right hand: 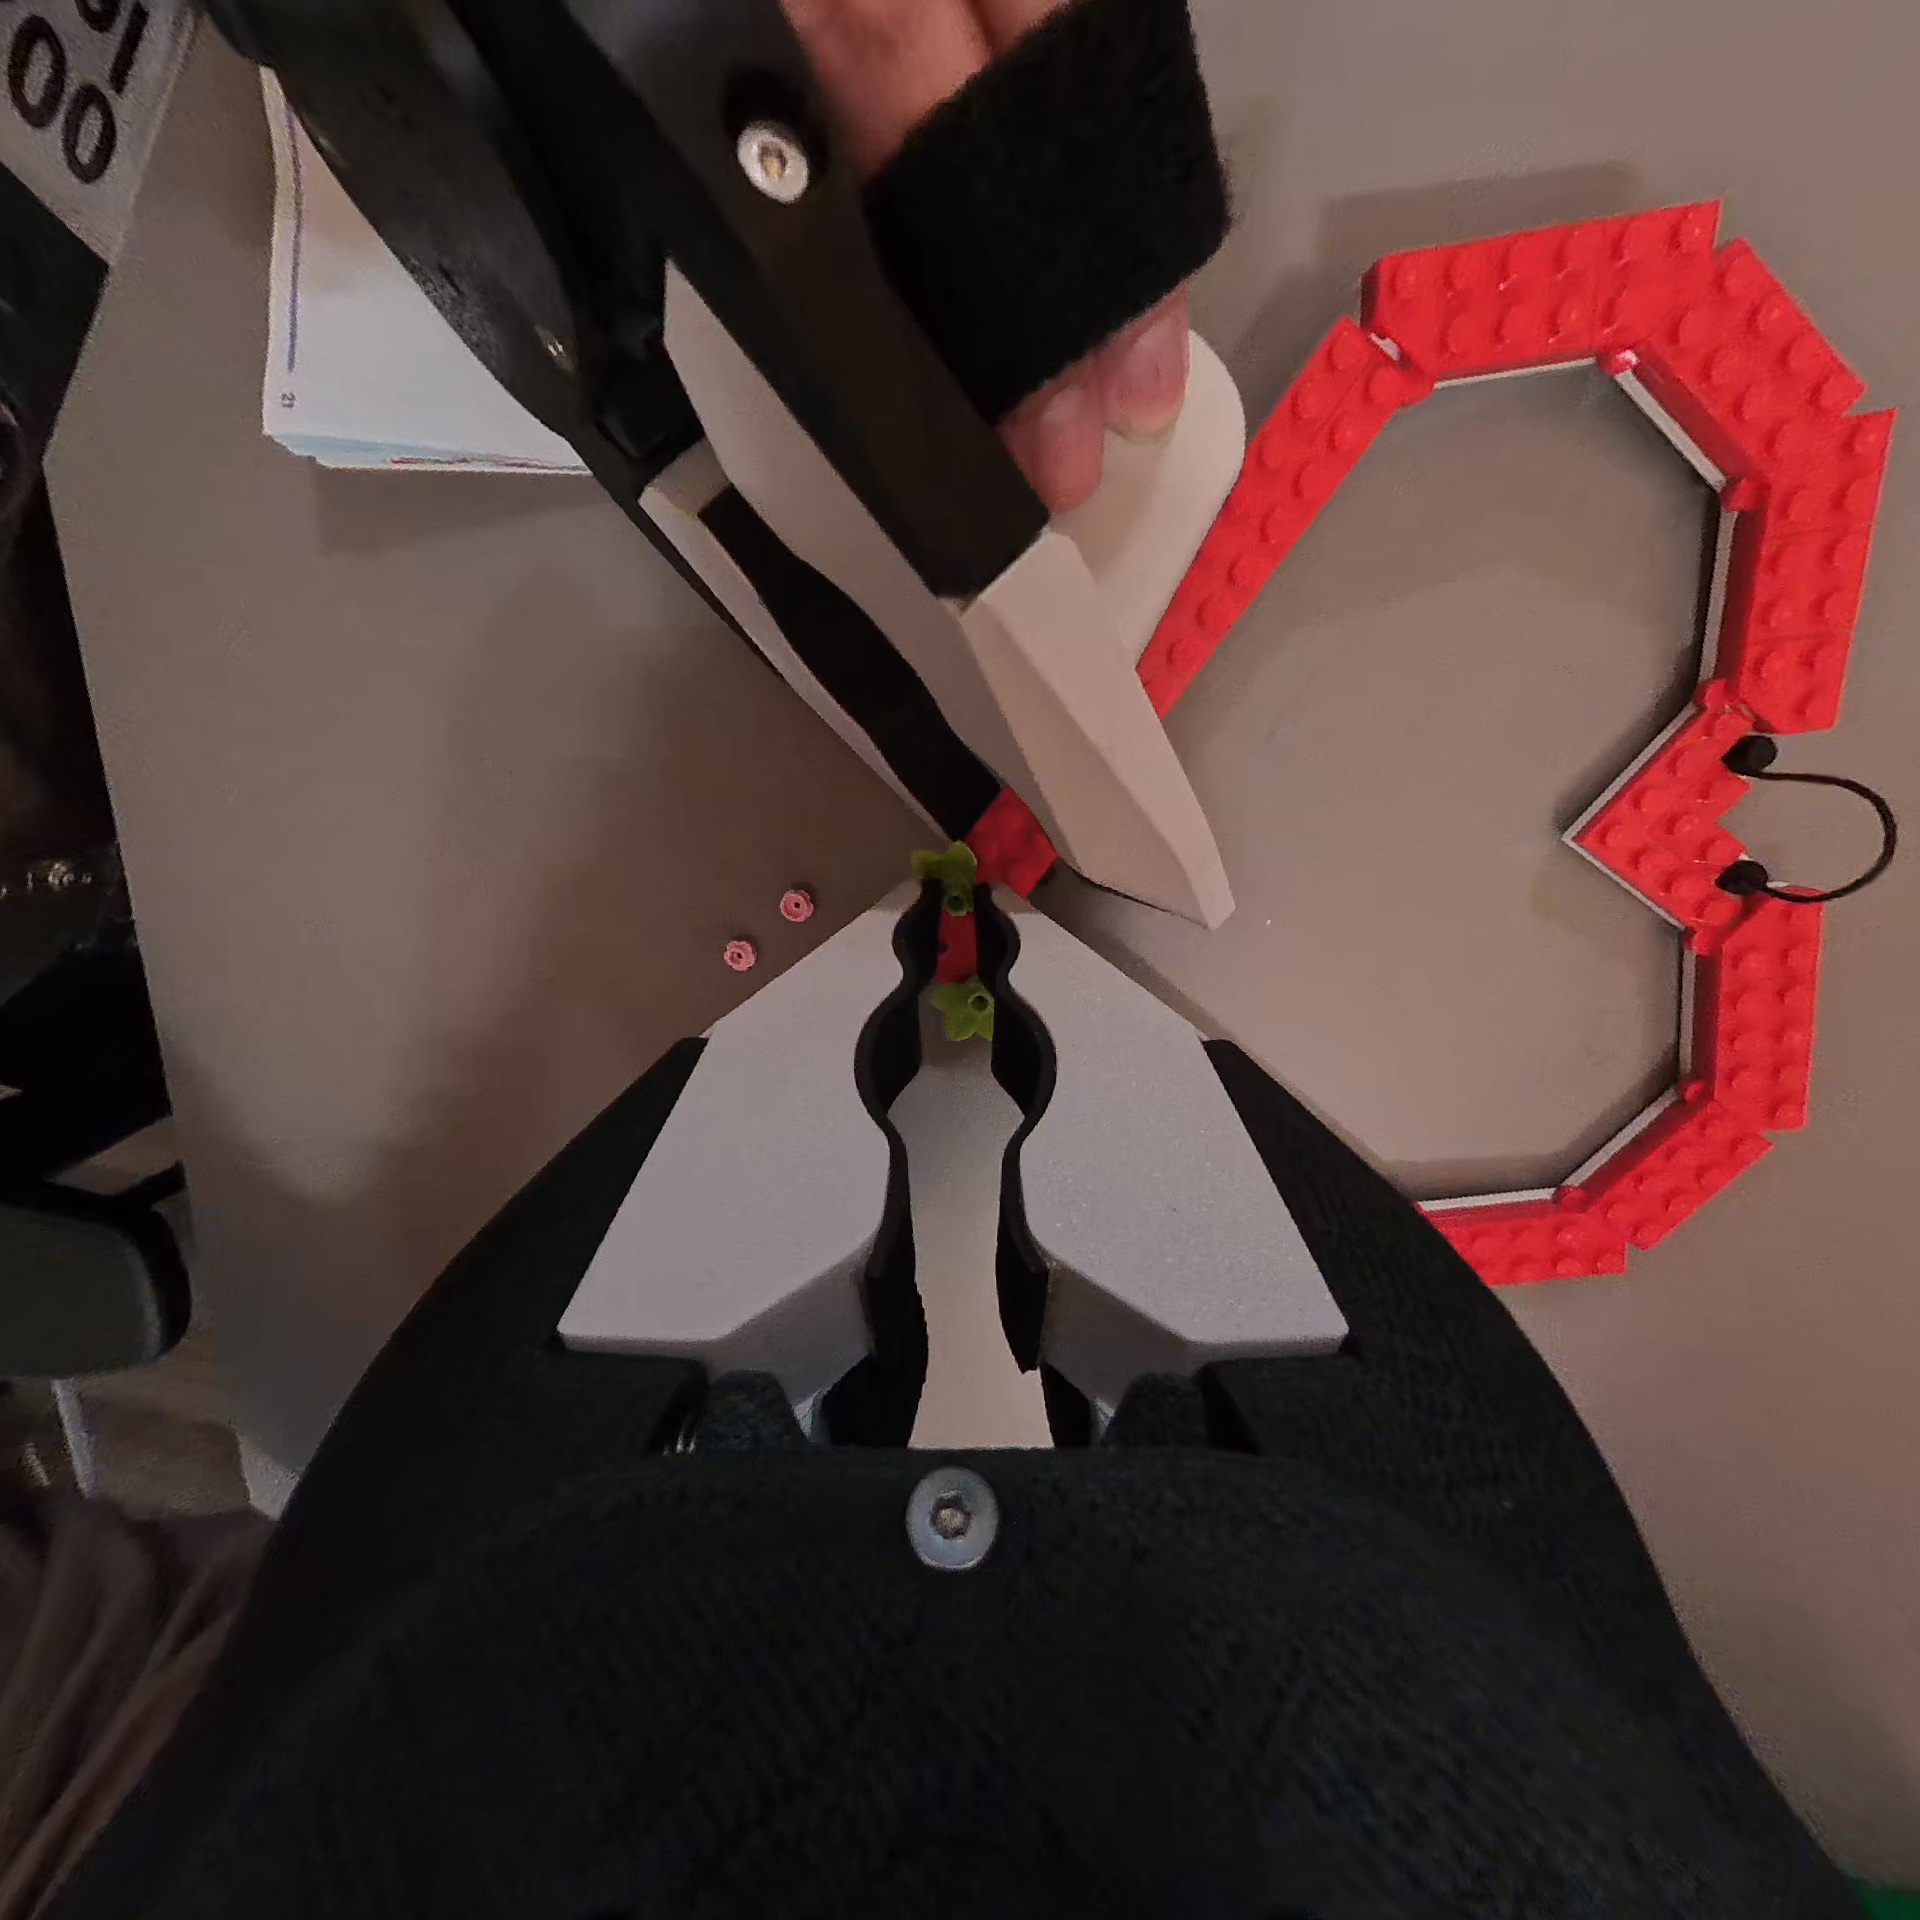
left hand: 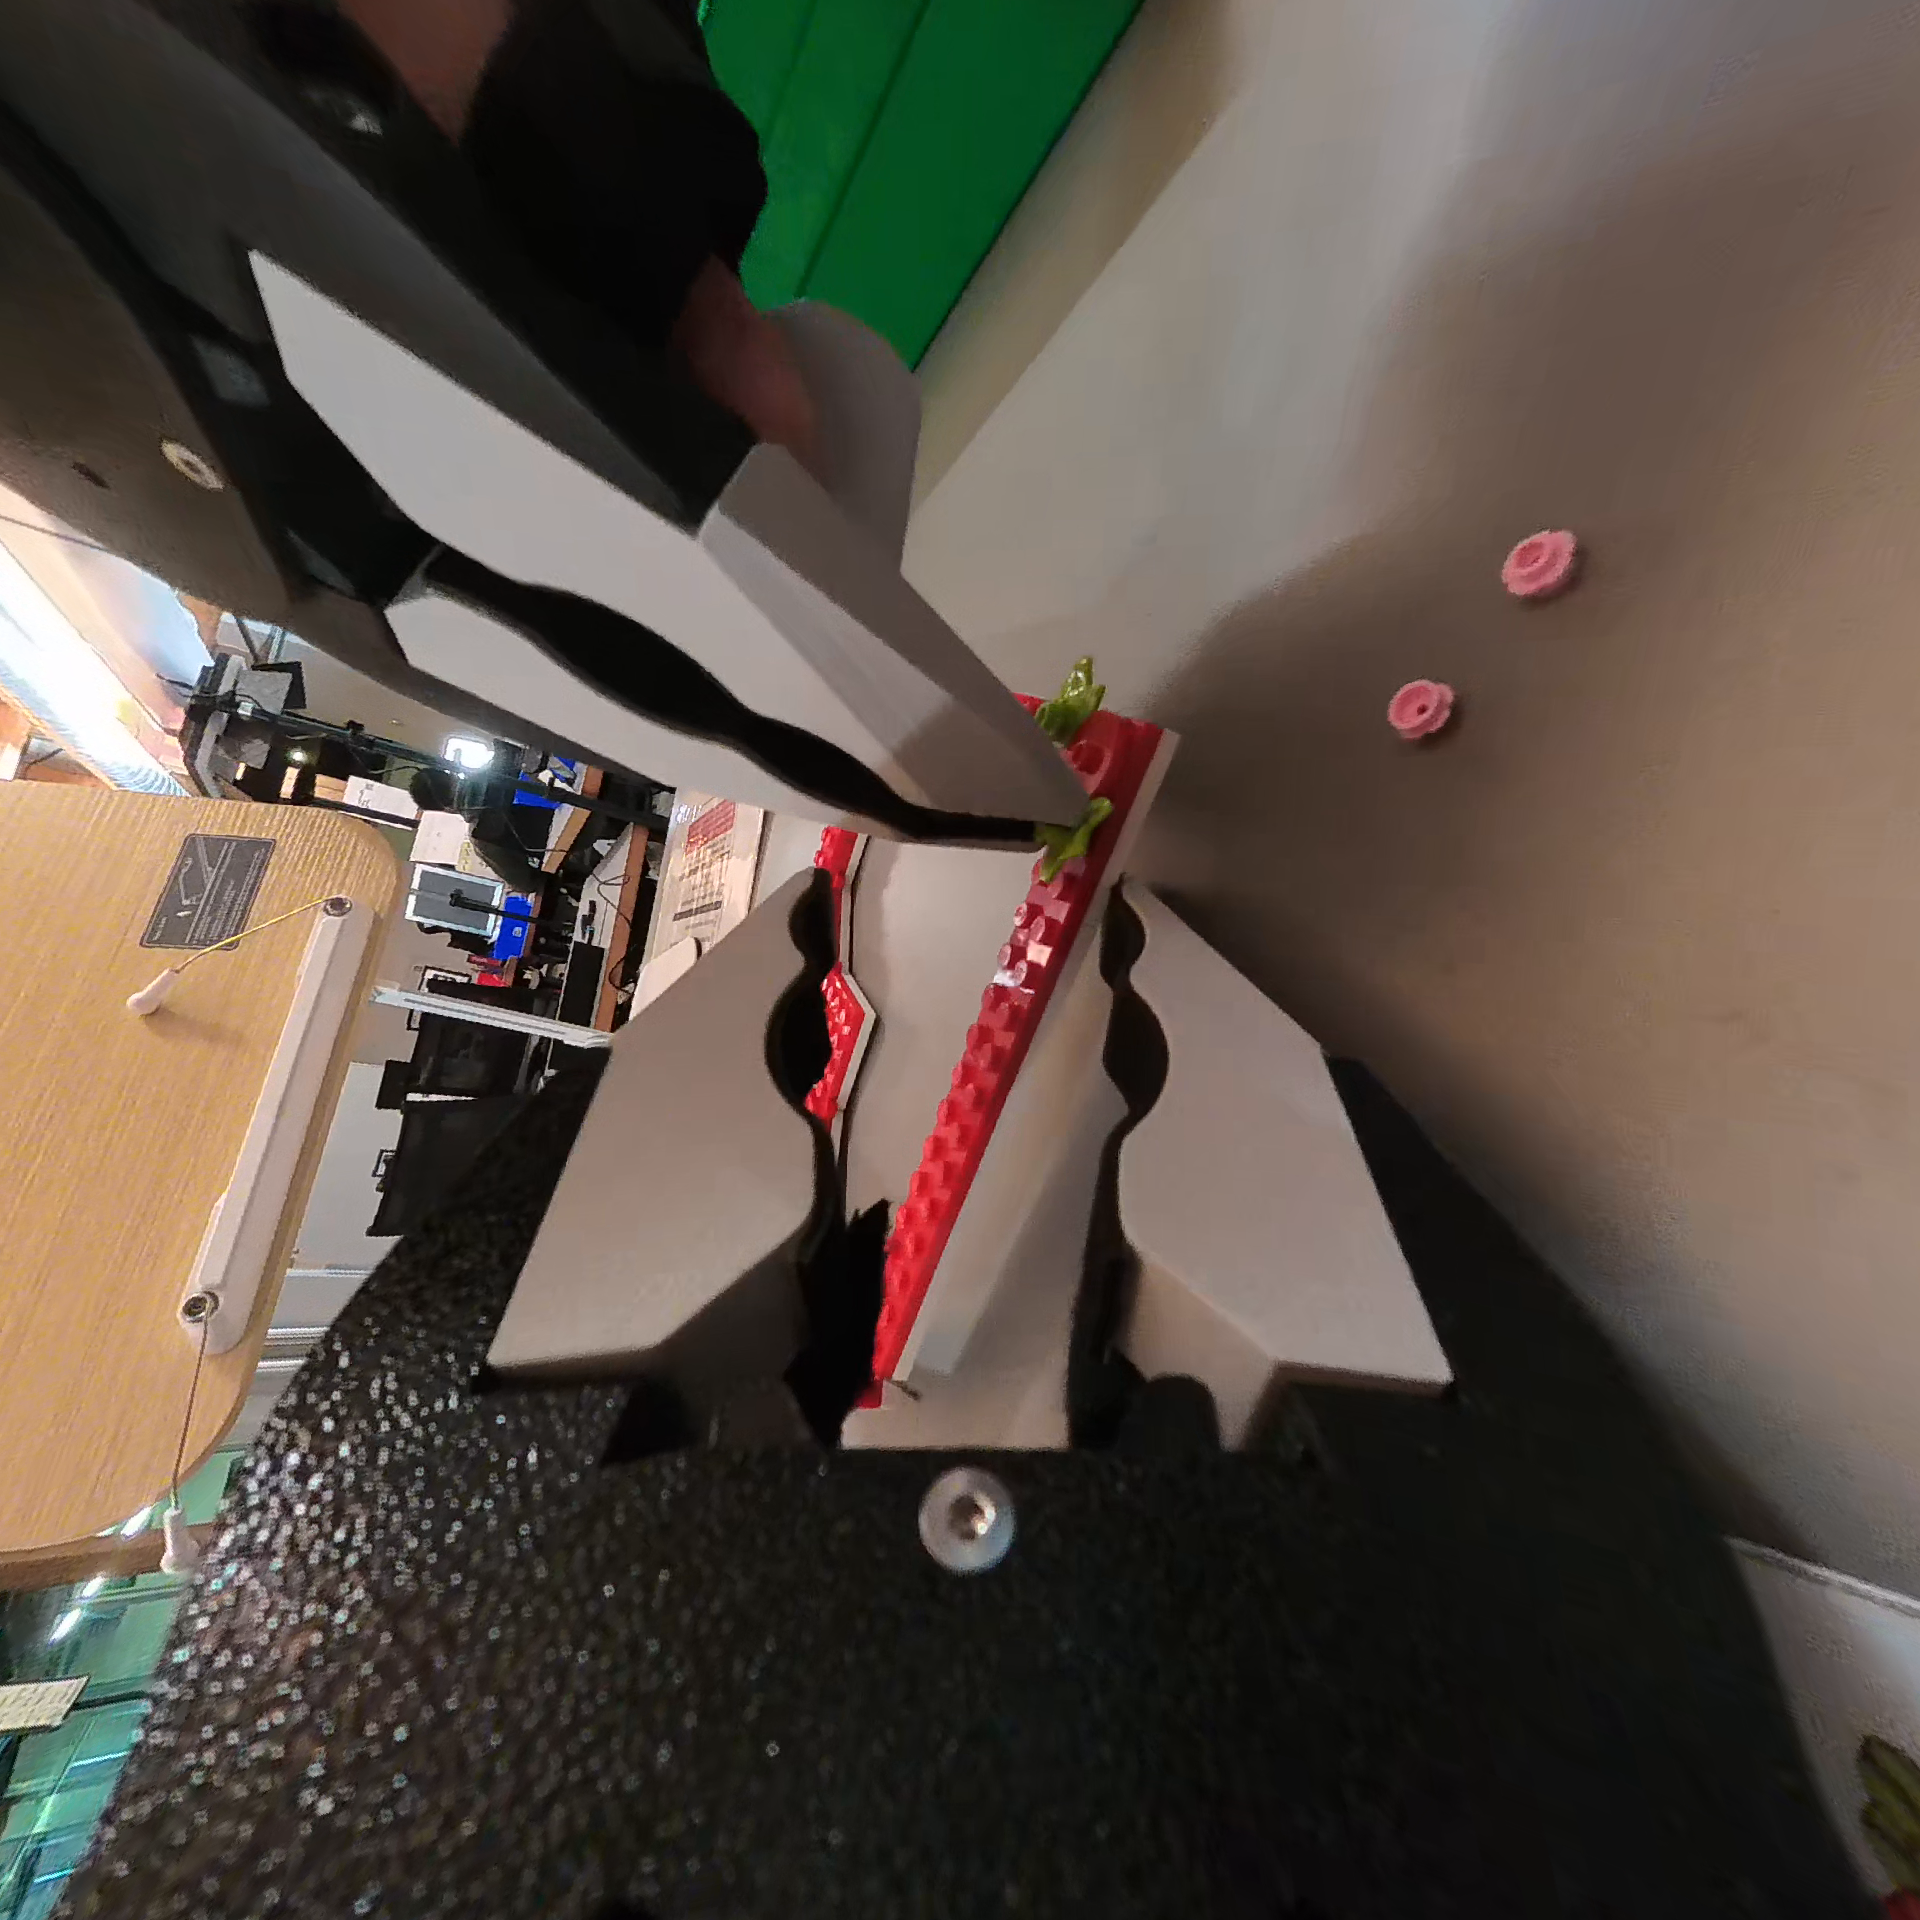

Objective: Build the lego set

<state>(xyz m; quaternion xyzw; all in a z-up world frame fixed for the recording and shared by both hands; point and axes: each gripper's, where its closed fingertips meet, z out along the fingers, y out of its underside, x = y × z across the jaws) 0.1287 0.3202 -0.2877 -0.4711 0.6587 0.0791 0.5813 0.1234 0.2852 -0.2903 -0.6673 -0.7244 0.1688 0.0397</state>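
Note:
A red heart-shaped Lego frame [right hand: 1766, 582] on a white underlayer lies on the grey table, with a black cord [right hand: 1860, 821] clipped at its notch. My left gripper [right hand: 1039, 862] is shut on the frame's pointed end; in its own view the gripper [left hand: 971, 888] clamps the red strip [left hand: 966, 1122]. My right gripper [right hand: 956, 904] is shut on a lime green leaf piece [right hand: 945, 868], held against that end of the frame. In the left wrist view the right gripper [left hand: 1049, 831] pinches the leaf [left hand: 1075, 836]. A second green leaf [left hand: 1070, 707] sits on the frame and shows between my right fingers [right hand: 964, 1013].
Two small pink round pieces [left hand: 1540, 564] [left hand: 1420, 710] lie loose on the table beside the frame's tip; they also show in the right wrist view [right hand: 796, 905] [right hand: 739, 955]. A booklet [right hand: 364, 364] lies at the back left. A green box [left hand: 914, 156] stands beyond.

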